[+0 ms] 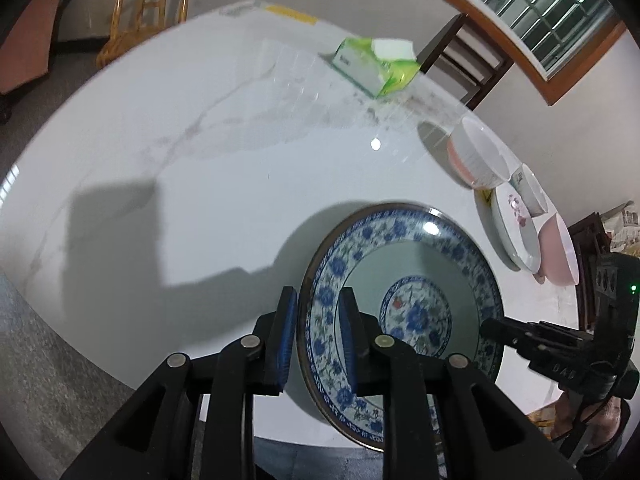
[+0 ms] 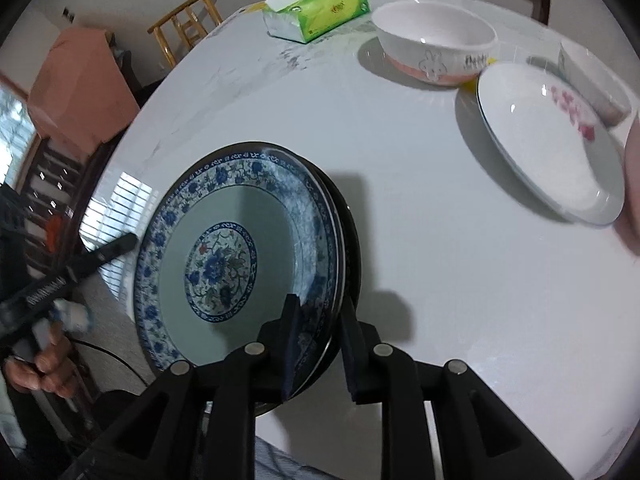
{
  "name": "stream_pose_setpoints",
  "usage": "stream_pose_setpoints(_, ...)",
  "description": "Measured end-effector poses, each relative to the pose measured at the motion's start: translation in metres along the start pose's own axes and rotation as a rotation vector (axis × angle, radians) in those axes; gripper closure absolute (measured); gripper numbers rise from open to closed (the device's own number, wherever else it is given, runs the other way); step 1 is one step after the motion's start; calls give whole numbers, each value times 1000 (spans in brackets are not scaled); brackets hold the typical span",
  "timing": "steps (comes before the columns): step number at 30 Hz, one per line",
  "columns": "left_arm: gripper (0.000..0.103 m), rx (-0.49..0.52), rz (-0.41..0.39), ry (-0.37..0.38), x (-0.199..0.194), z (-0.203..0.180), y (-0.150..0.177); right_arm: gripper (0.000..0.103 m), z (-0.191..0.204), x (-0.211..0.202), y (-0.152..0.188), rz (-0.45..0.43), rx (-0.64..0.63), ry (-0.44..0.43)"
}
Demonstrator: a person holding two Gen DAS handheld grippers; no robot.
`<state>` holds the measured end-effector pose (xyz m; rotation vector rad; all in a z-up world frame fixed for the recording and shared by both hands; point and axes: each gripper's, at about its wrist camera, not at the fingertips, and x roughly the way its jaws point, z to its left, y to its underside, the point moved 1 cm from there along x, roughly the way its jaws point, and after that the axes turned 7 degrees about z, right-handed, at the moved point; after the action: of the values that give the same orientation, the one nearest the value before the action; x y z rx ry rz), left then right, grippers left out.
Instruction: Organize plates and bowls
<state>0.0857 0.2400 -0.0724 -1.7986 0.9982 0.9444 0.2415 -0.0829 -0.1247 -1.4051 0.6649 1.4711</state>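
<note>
A blue-and-white flowered plate point(image 1: 404, 276) sits near the table's front edge; it also shows in the right wrist view point(image 2: 240, 220), where it seems to rest on another plate. My left gripper point(image 1: 318, 332) straddles its left rim, one finger inside and one outside, with small gaps showing. My right gripper point(image 2: 320, 344) straddles its right rim the same way. A white plate with pink flowers point(image 2: 548, 140), a white-and-pink rabbit bowl point(image 2: 436, 48), a small white bowl point(image 2: 596, 80) and a pink bowl point(image 1: 560, 248) stand at the right.
A green tissue pack point(image 2: 320, 8) lies at the far side of the white round table point(image 2: 420, 220). Wooden chairs point(image 1: 148, 4) stand behind the table. A pink box point(image 2: 80, 88) stands at the left.
</note>
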Motion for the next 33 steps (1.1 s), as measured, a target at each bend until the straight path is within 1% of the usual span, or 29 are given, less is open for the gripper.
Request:
stream_pose_setpoints(2, 79, 18, -21, -21, -4, -4, -1, 77, 6, 0, 1, -5, -33, 30)
stream_pose_setpoints(3, 74, 26, -27, -26, -5, -7, -1, 76, 7, 0, 2, -8, -41, 36)
stream_pose_setpoints(4, 71, 30, -31, -26, -5, -9, -1, 75, 9, 0, 2, -10, -47, 40)
stream_pose_setpoints(9, 67, 52, -41, -32, -4, -19, -1, 75, 12, -1, 3, -6, -69, 65)
stream_pose_setpoints(13, 66, 51, -50, -24, -6, -22, -1, 74, 20, -1, 3, 9, -115, 143)
stream_pose_setpoints(16, 66, 46, -57, -15, -7, -25, -1, 74, 27, -8, 1, -18, -153, 160)
stream_pose_setpoints(20, 62, 42, -86, -28, -9, -32, -2, 74, 24, -14, 4, -90, -149, 159)
stream_pose_setpoints(23, 56, 53, -132, -60, -11, -40, -2, 74, 7, -19, 9, -140, -97, 112)
stream_pose_setpoints(25, 51, 70, -165, -79, -12, -49, -1, 74, -8, -25, 14, -185, -55, 100)
stream_pose_setpoints(26, 50, 83, -174, -83, -12, -53, -1, 74, -15, -27, 15, -206, -44, 103)
stream_pose_setpoints(28, 44, 109, -183, -84, -10, -63, -1, 74, -32, -36, 21, -259, -11, 118)
stream_pose_setpoints(30, 42, 133, -187, -79, -7, -74, -1, 74, -45, -43, 27, -297, 15, 135)
stream_pose_setpoints(33, 39, 159, -182, -64, 0, -91, -3, 74, -74, -53, 30, -343, 75, 148)
